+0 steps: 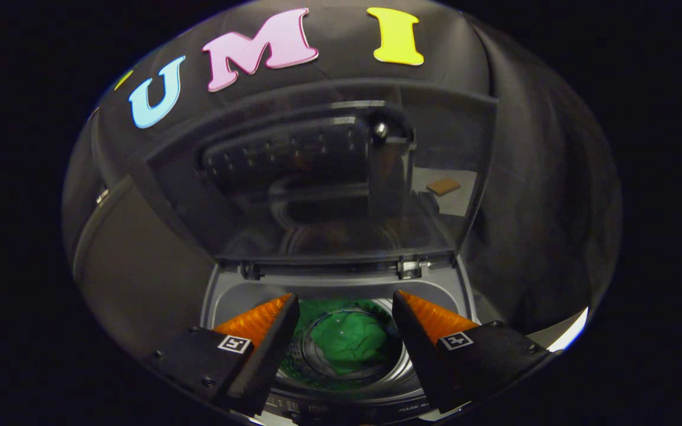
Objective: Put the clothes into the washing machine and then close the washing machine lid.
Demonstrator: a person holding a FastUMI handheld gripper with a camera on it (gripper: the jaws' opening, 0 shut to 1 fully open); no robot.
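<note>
The top-loading washing machine (329,284) occupies the lower centre of the frame, its grey rim framing a round steel drum (397,370). The tinted transparent lid (317,177) stands raised — upright behind the opening, hinged along the rear edge, filling the centre of the frame and showing dim reflections. A crumpled green garment (350,343) lies at the bottom of the drum, in the lower centre, seen between the two fingers and below them. Nothing lies between the fingers and the drum opening. The gripper (346,310) hangs above the opening with its fingers spread wide apart — holding nothing, touching nothing.
</note>
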